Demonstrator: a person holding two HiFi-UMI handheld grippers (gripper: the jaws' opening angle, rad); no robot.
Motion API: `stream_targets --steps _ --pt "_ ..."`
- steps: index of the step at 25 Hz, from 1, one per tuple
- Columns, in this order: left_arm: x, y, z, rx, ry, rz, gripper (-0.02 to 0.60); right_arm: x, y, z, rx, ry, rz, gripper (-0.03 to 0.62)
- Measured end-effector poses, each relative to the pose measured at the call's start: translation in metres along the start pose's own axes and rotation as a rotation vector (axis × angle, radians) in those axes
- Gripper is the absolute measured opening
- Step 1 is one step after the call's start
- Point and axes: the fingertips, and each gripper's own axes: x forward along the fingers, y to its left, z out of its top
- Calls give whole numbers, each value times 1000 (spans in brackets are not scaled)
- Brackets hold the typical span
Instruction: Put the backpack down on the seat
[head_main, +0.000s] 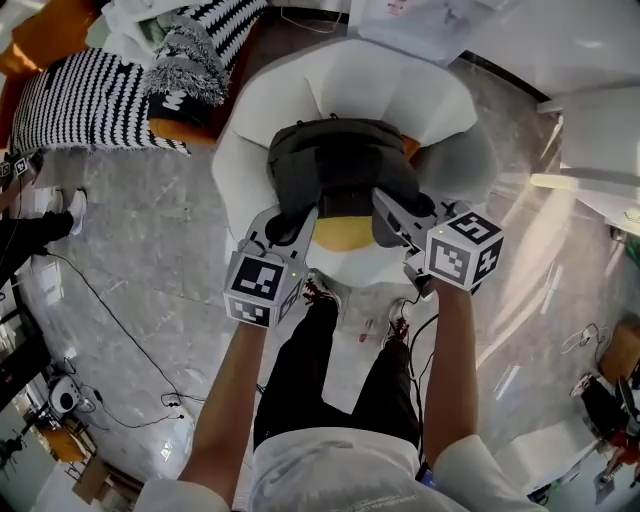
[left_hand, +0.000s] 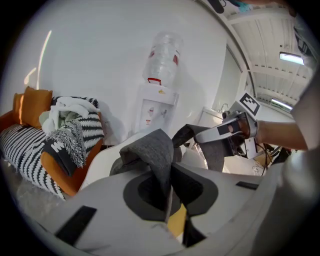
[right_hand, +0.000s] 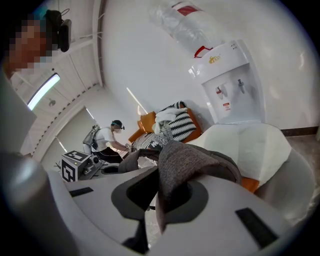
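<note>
While clamped on its grey fabric, the left gripper (head_main: 287, 228) and right gripper (head_main: 393, 212) hold the backpack (head_main: 340, 160) over the seat (head_main: 385, 80).

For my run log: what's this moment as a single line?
left gripper: jaws shut on dark grey fabric backpack | right gripper: jaws shut on it | backpack above white petal-shaped chair seat | seat contact: cannot tell
</note>
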Motion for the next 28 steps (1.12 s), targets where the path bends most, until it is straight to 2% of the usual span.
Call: stream_targets --steps 13,23,28 --pt "24 8 -34 1 63 -9 48 21 -20 -22 17 21 -27 31" --pt "46 12 -53 -88 82 -56 61 36 -39 -33 6 26 -74 31" --pt "47 18 -54 -125 63 -41 90 41 -48 -41 2 35 -109 32"
